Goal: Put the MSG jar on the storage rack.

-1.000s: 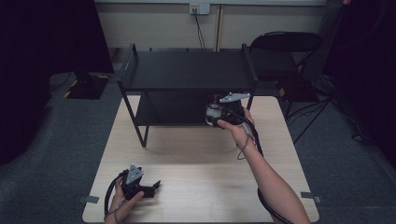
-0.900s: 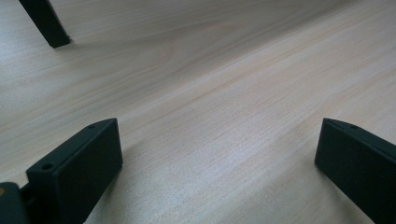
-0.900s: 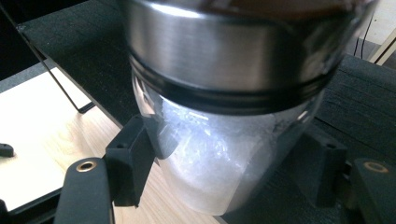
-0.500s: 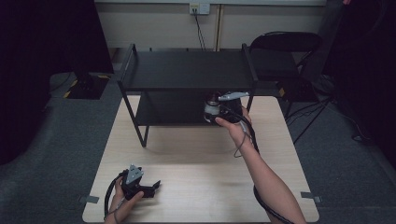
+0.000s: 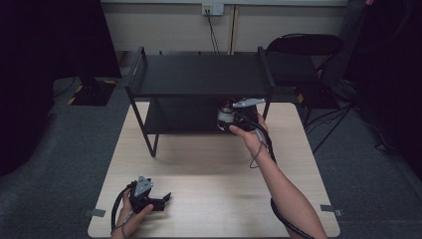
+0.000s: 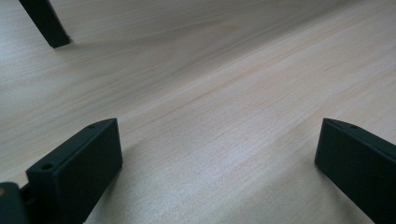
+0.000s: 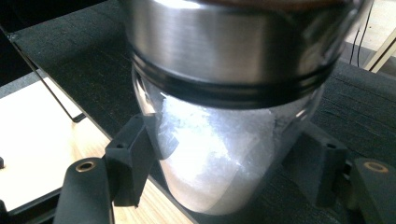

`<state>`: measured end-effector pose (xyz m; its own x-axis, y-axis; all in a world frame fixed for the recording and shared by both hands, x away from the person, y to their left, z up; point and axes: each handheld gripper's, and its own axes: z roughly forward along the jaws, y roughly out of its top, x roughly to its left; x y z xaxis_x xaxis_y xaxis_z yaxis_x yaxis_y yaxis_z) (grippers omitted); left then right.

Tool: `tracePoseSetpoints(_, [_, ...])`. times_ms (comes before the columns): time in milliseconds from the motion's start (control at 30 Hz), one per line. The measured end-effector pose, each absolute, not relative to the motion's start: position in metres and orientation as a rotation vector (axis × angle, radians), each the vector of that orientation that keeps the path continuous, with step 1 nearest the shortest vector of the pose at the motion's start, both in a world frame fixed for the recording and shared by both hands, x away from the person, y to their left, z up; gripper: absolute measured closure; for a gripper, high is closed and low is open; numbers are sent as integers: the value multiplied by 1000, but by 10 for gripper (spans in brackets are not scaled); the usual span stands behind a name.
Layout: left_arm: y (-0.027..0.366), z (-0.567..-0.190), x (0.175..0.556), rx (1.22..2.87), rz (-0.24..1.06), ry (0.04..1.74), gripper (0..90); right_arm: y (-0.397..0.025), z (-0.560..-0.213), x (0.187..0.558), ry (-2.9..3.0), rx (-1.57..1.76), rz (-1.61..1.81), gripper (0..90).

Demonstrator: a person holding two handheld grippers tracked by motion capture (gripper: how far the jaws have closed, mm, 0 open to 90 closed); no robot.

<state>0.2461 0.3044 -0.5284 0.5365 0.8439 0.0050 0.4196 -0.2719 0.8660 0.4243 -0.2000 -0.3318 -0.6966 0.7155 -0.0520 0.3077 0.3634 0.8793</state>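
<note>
Jar (image 7: 224, 140) clamped in my right gripper (image 5: 238, 118) fingers, at the front edge of the rack's (image 5: 199, 74) lower shelf. I judge placement unfinished: setting down and release remain. Left gripper (image 5: 149, 199) idles on desk (image 5: 209, 169), fingers apart.

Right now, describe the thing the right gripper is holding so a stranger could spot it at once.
Find the black two-tier metal shelf on the pale wooden table. At its lower tier's right end, the right gripper clamps a clear glass jar of white powder with a brushed steel lid, the shelf's sole container.
</note>
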Motion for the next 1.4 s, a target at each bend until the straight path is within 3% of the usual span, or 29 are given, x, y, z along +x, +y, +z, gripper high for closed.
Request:
tracePoseSetpoints(167, [304,-528,246,1889,604,1034,0,-200,-332,424,2201,887,1285,306])
tracePoseSetpoints(267, [304,-528,246,1889,603,1034,0,-202,-332,425,2205,891,1296,171])
tracePoseSetpoints(433, [304,-529,246,1888,604,1034,0,-204,-333,423,2213,897,1306,66])
tracePoseSetpoints(467, [304,-529,246,1890,607,1033,0,-205,-334,419,2205,914,1327,1])
tracePoseSetpoints(833, [302,-528,246,1902,616,1030,0,-217,-345,395,2148,849,1347,0])
tracePoseSetpoints(1400, [301,-528,245,1899,626,1042,0,-280,-386,340,2187,818,1437,0])
